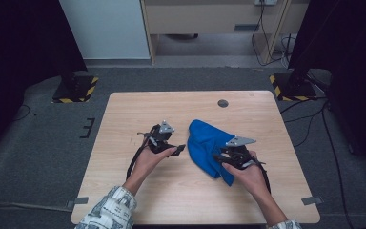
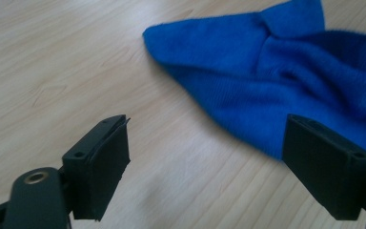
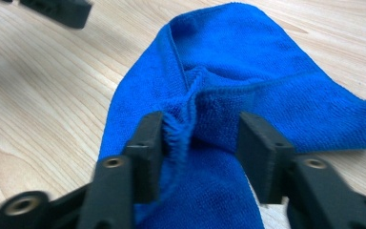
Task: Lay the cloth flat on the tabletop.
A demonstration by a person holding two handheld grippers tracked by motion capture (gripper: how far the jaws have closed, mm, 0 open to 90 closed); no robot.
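A crumpled blue cloth (image 1: 205, 138) lies a little right of the middle of the wooden table (image 1: 138, 109). My right gripper (image 1: 218, 158) comes in from its near side. In the right gripper view the jaws of that gripper (image 3: 200, 143) stand on both sides of a raised fold of the blue cloth (image 3: 228, 62), pressing it into a ridge. My left gripper (image 1: 178, 149) hovers just left of the cloth. Seen in the left gripper view, this gripper (image 2: 205, 162) is open over bare wood, with the blue cloth (image 2: 276, 76) beyond and beside its right jaw.
A dark round grommet (image 1: 223, 103) sits near the table's far edge. Two stand bases with yellow-black stripes (image 1: 76, 88) (image 1: 289, 86) flank the far corners on the grey floor. Cables (image 1: 310, 119) run on the floor at the right.
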